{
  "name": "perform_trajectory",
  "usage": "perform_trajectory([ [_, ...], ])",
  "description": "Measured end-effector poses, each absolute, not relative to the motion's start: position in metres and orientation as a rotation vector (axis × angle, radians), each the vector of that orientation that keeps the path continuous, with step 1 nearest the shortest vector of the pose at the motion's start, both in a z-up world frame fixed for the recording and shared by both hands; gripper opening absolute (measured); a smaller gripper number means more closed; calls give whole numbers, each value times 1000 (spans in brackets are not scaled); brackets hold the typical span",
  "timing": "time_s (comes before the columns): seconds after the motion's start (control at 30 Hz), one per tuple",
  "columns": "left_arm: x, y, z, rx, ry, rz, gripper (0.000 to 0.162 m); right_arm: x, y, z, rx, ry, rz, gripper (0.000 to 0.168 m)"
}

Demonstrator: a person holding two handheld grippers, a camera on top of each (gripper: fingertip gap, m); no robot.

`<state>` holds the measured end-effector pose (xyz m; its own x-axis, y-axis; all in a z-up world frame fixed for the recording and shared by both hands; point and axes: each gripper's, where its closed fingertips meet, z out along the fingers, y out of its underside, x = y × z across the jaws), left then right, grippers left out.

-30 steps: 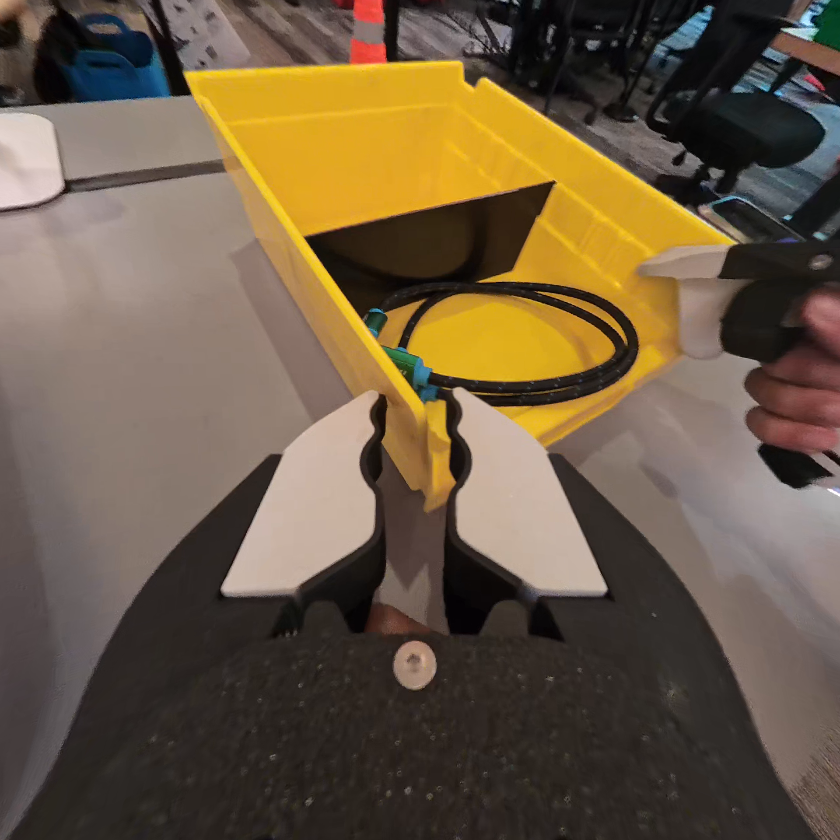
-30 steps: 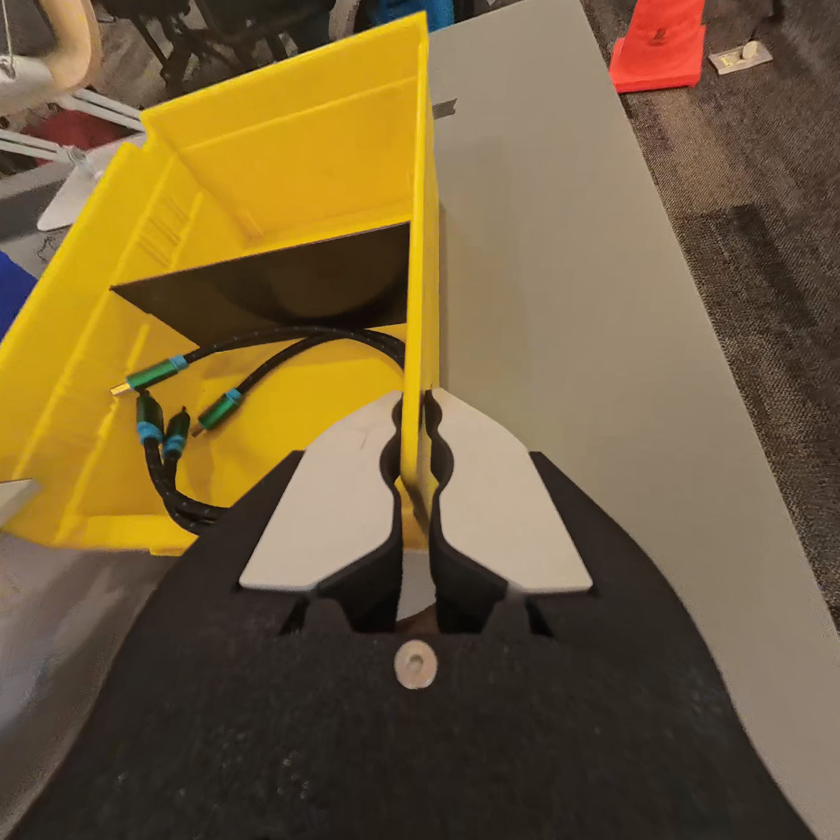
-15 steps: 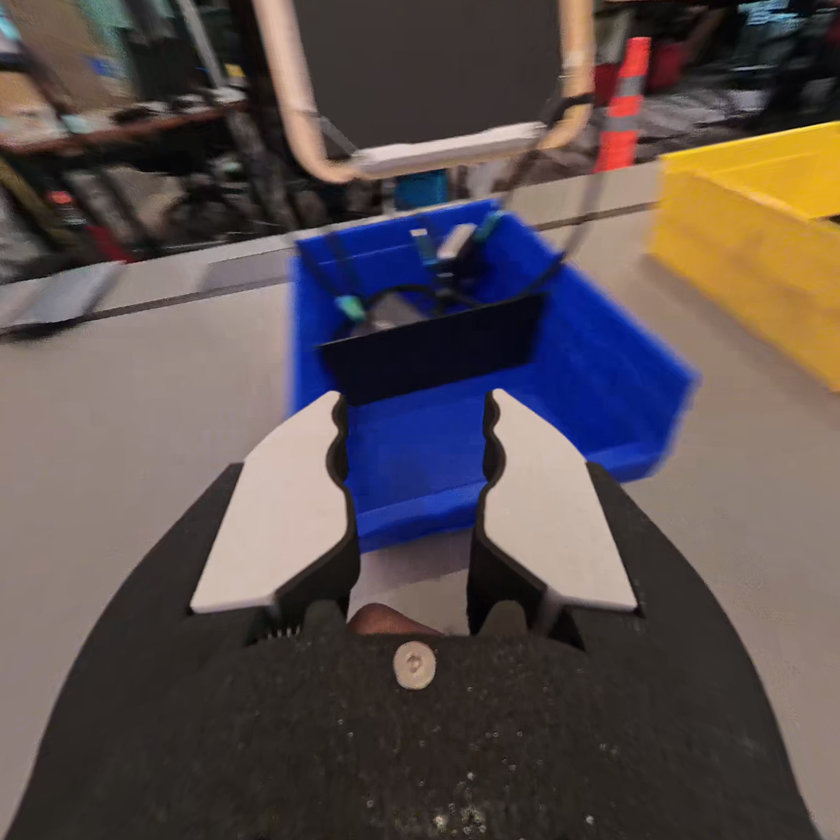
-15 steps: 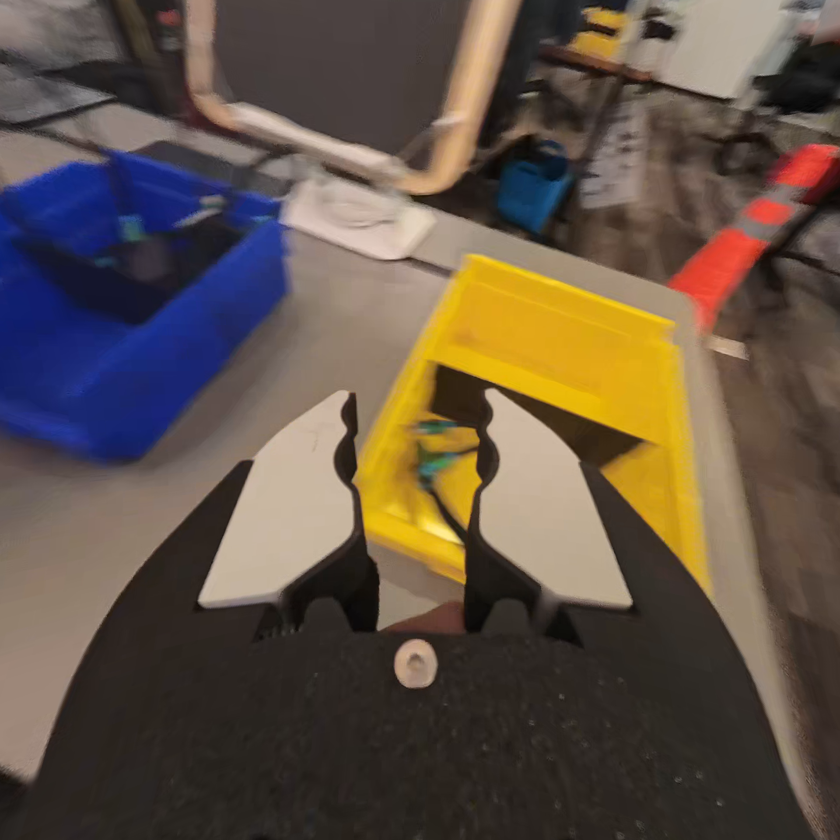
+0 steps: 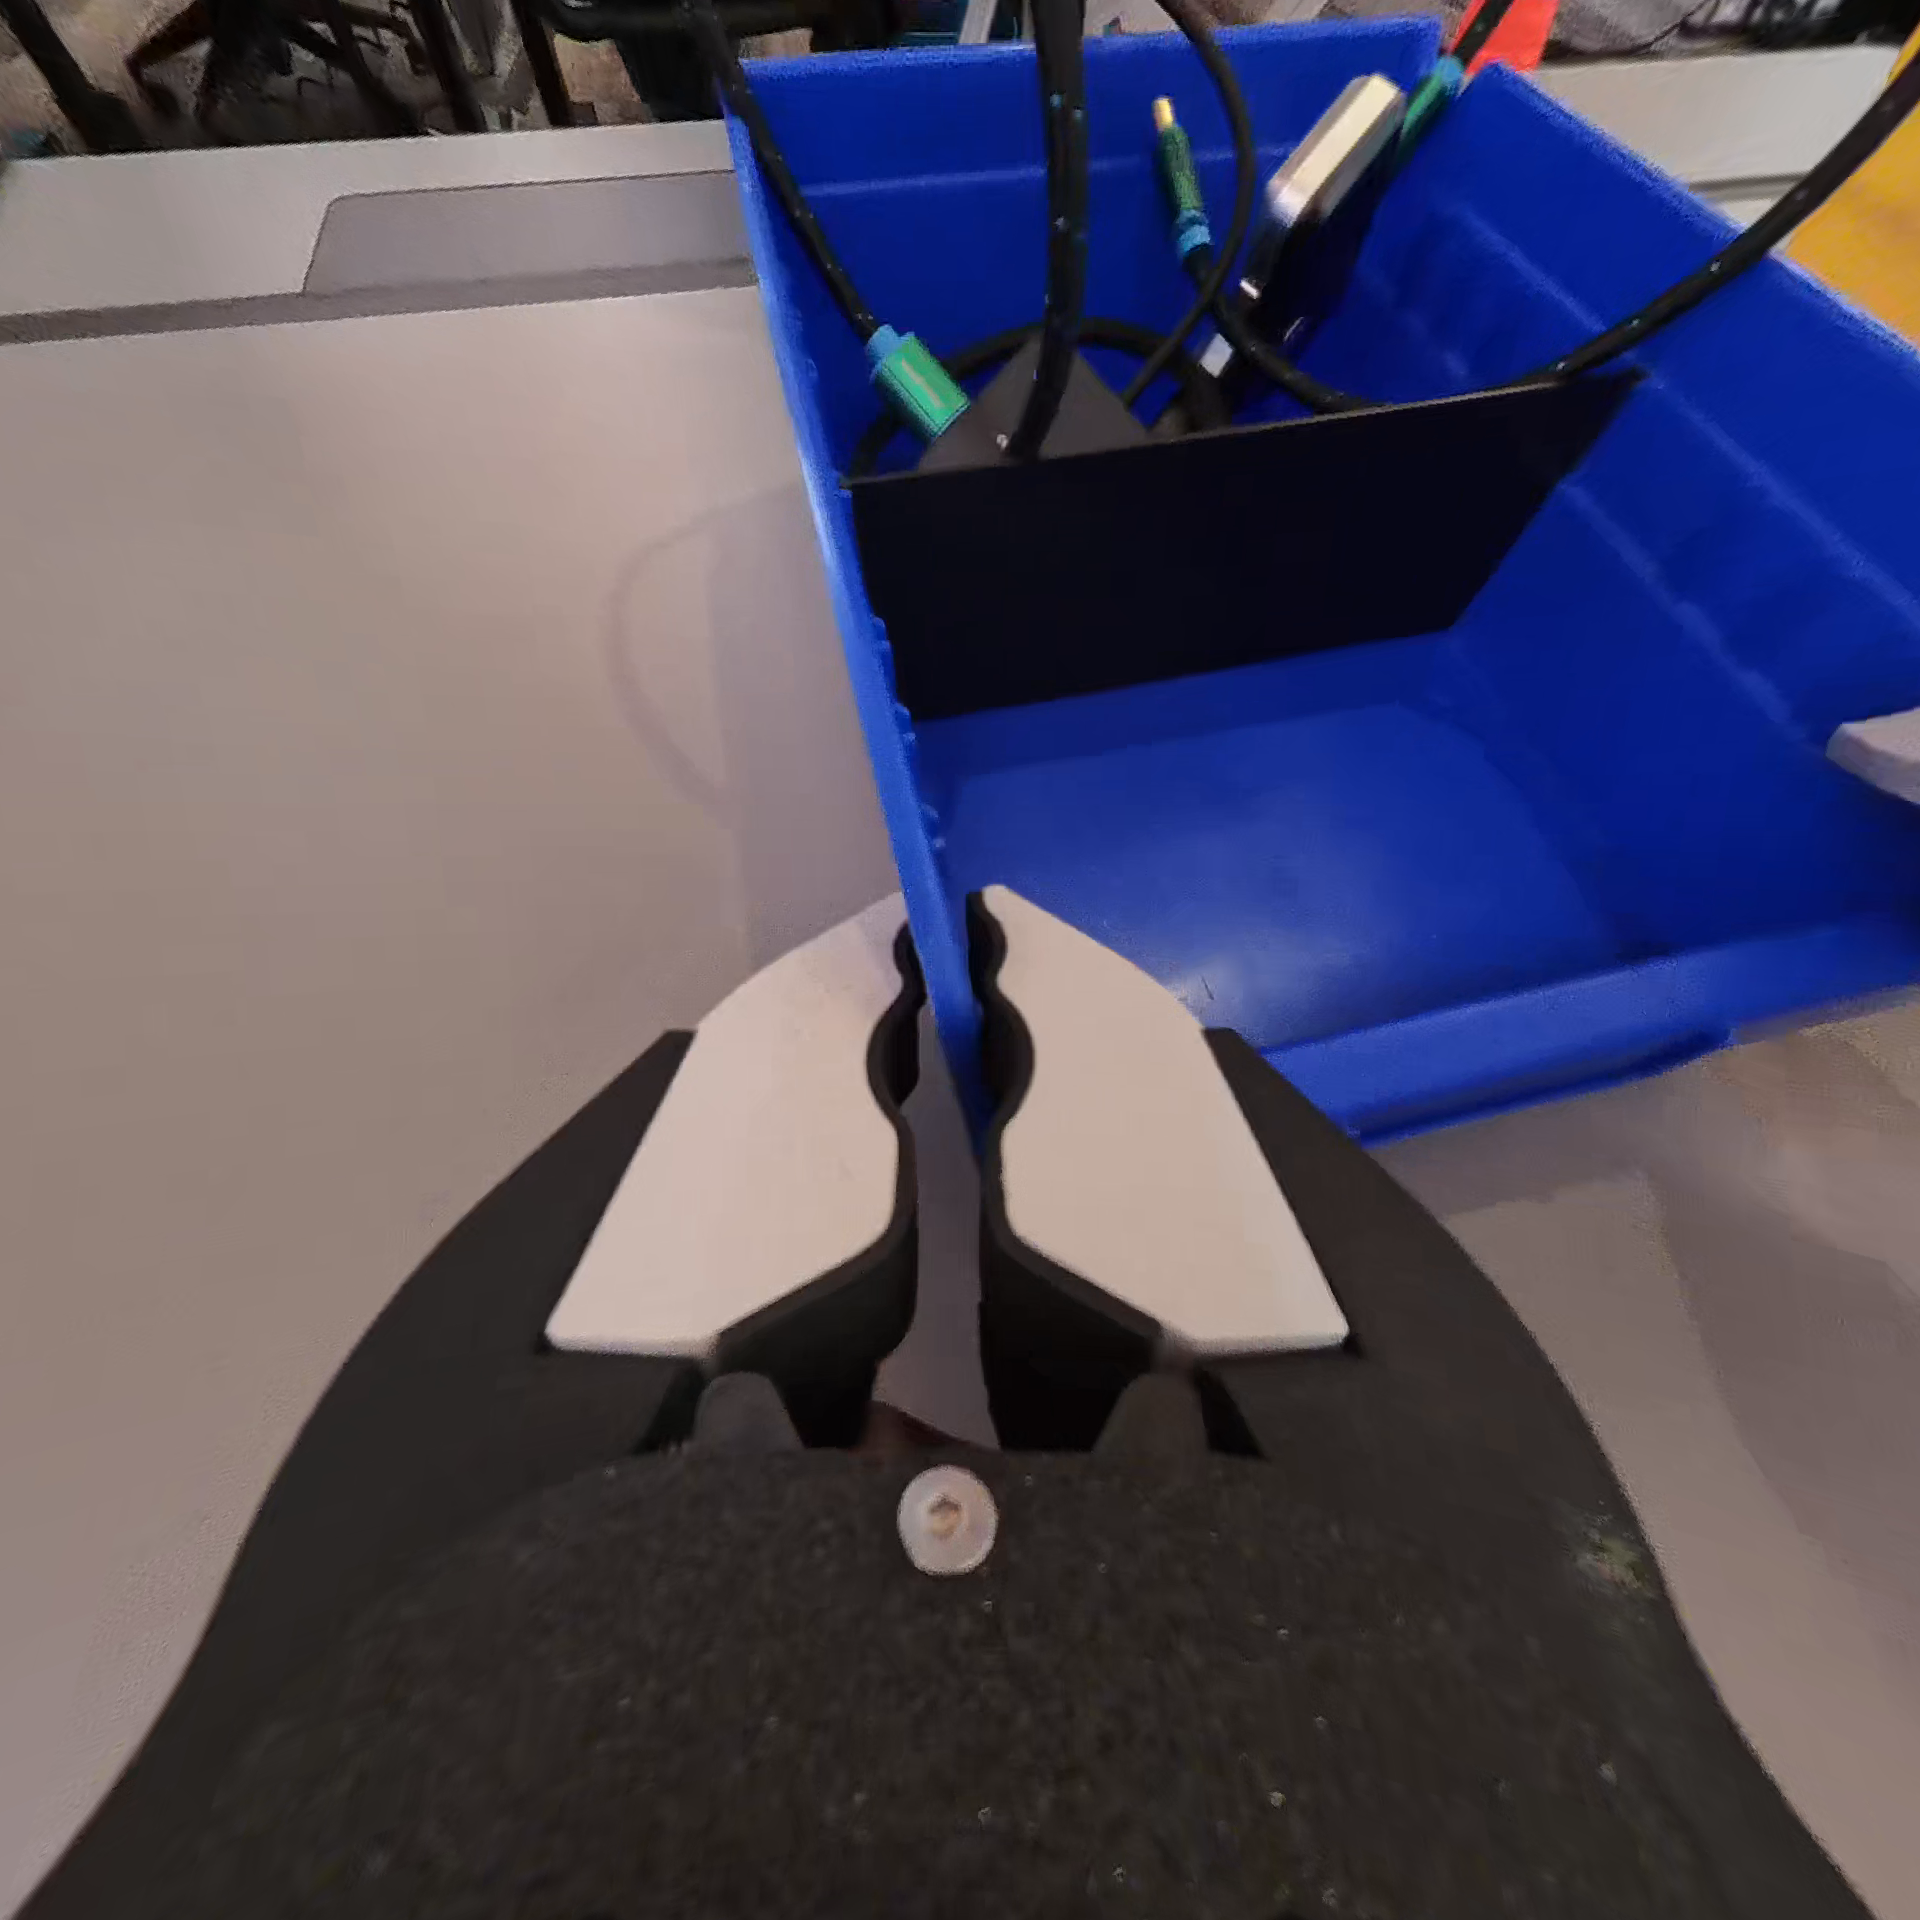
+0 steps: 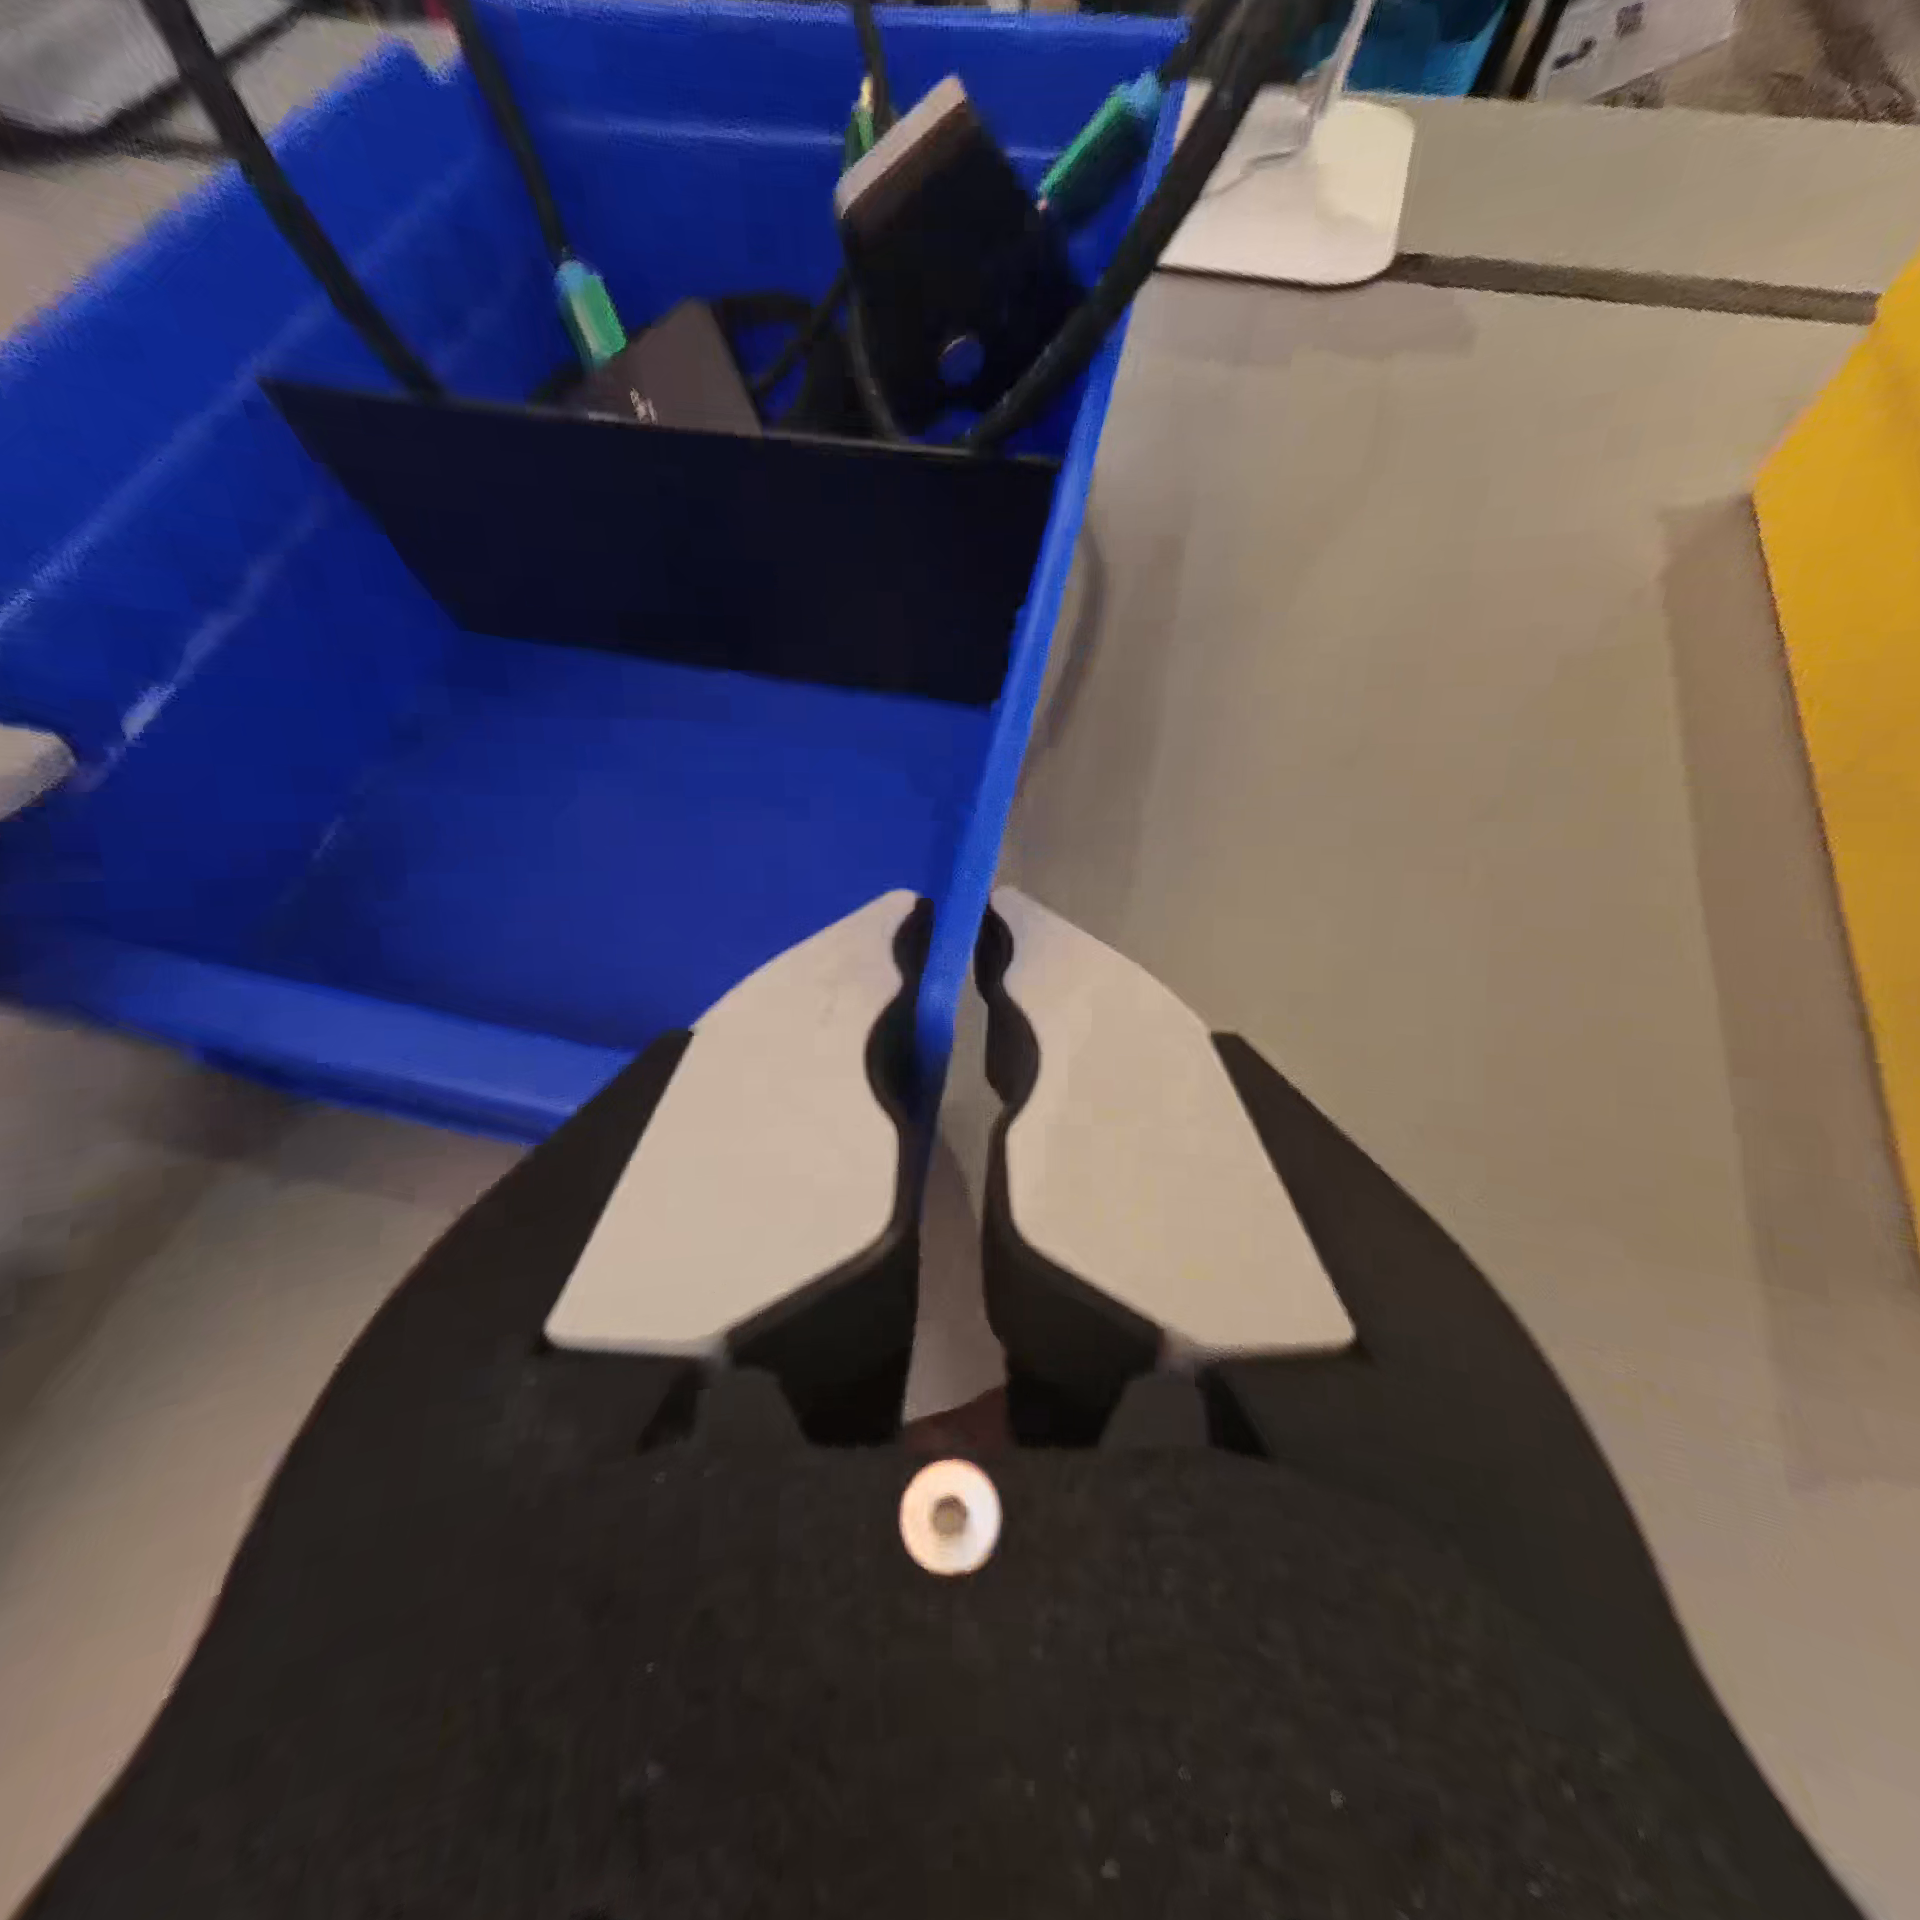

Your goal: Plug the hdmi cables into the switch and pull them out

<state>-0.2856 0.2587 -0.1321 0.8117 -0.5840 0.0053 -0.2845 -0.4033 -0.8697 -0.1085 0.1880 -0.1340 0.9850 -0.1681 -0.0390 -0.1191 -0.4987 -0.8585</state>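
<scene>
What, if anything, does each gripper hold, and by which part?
Both hold the blue bin. The left gripper clamps its left side wall near the front corner; the right gripper clamps its right side wall near the front corner.

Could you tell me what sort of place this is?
Probably a lab or workshop bench: a grey table holds a divided blue parts bin of braided cables and a yellow bin, with cluttered floor beyond.

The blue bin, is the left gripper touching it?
Touching. The left wrist view shows the left gripper shut on the blue bin, its side wall pinched between both fingers with no gap showing.
</scene>
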Motion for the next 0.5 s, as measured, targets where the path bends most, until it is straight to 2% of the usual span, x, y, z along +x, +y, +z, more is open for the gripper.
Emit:
perform_trajectory([
  [0.2,-318,271,-121,-2004,625,-346,3,-135,191,-129,-2088,341,-150,3],
  [0.5,-458,320,-101,-1969,481,-252,3,-267,259,-99,-2018,186,-123,3],
])
